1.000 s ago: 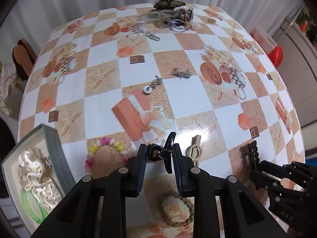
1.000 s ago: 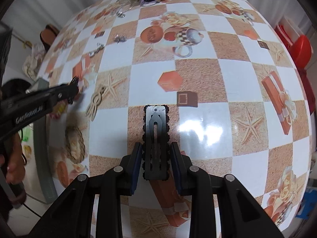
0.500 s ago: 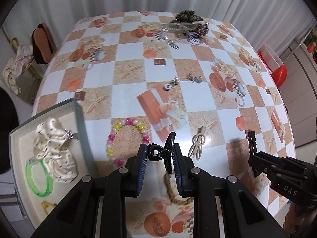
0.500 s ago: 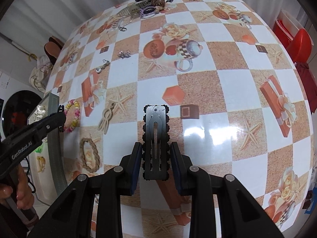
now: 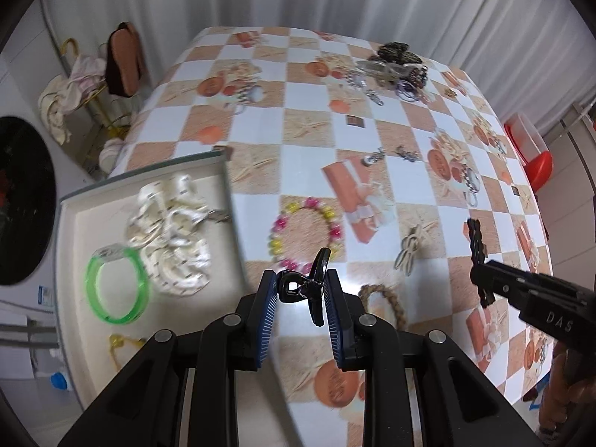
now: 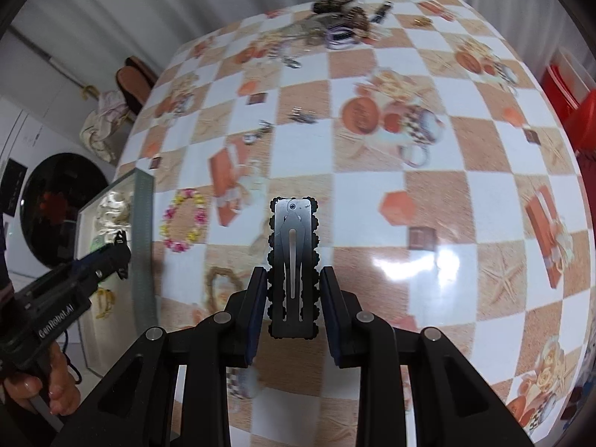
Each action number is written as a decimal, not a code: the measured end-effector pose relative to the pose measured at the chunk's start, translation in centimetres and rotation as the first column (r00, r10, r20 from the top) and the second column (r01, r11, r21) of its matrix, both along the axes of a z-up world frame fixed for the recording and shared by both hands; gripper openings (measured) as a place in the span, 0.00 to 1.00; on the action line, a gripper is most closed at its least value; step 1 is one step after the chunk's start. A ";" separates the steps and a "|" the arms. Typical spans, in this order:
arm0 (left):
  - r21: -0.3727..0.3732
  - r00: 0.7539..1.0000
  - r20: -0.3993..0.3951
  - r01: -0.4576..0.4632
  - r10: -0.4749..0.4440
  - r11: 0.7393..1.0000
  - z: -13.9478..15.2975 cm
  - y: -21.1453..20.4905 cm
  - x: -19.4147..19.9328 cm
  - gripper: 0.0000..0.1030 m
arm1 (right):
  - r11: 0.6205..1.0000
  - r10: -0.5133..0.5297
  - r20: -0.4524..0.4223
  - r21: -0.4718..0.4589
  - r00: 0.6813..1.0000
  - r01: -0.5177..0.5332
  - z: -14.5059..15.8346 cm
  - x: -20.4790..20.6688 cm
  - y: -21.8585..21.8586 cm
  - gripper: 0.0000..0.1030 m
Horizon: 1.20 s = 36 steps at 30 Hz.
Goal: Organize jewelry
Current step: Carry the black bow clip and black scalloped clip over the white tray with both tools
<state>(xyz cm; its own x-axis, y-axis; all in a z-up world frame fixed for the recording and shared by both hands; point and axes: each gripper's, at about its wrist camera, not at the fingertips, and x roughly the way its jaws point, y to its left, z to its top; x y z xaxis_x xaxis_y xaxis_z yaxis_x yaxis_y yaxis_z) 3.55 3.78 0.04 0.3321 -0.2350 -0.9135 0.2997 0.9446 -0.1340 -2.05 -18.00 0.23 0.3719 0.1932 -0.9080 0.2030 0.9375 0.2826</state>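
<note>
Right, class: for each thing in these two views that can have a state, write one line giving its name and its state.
Left gripper: shut on the black claw clip, held above the table.
Right gripper: shut on the black snap clip, which is closed.
Tray: open, holding a cream scrunchie and a green bangle.
Bead bracelet: lying flat on the table.

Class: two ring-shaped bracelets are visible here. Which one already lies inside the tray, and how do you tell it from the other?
The plain translucent green bangle lies inside the white tray, beside the cream scrunchie. The other, the pink-and-yellow beaded bracelet, lies outside it on the checked tablecloth.
</note>
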 end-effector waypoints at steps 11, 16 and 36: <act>0.017 0.987 -0.010 -0.158 0.159 0.987 0.2 6.9 -2.4 0.30 | 0.983 0.182 0.042 0.020 0.982 -0.183 1.8 2.6 6.8 0.30; 0.030 0.968 -0.013 -0.251 0.251 0.968 0.0 10.5 -3.7 0.30 | 0.962 0.271 0.056 0.026 0.961 -0.273 2.3 3.7 10.5 0.30; 0.099 0.896 -0.068 -0.431 0.439 0.897 -4.6 16.8 -7.7 0.30 | 0.839 0.545 -0.065 0.050 0.836 -0.542 -2.1 4.9 22.9 0.30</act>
